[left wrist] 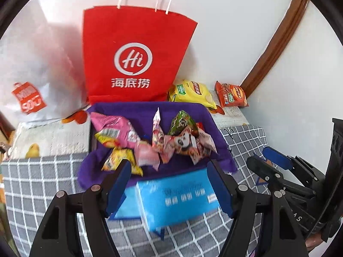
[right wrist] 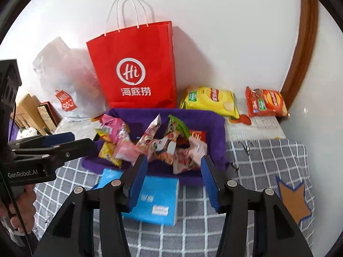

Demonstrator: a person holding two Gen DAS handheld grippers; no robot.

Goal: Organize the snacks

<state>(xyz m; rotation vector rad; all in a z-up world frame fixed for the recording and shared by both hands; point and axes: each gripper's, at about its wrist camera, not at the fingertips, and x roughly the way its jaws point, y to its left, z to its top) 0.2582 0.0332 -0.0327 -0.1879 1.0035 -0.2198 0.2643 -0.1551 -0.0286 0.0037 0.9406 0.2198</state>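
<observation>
Both pairs of fingers stand apart with nothing between them: the left gripper (left wrist: 169,184) and the right gripper (right wrist: 174,178) each tilt downward over a glossy blue box (right wrist: 157,201) on the checked cloth (right wrist: 257,160). Behind it, crinkled snack packets (left wrist: 154,141) lie heaped in the soft purple tray (left wrist: 133,109). A stiff red paper bag (left wrist: 137,53) stands upright at the wall.

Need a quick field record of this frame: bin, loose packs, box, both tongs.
bin: purple bin, holds a heap of small snack packets
outside bin: yellow chip bag and orange chip bag, by the wall
behind bin: red paper bag, upright
front of bin: blue box on checked cloth
left tongs: open, empty
right tongs: open, empty
</observation>
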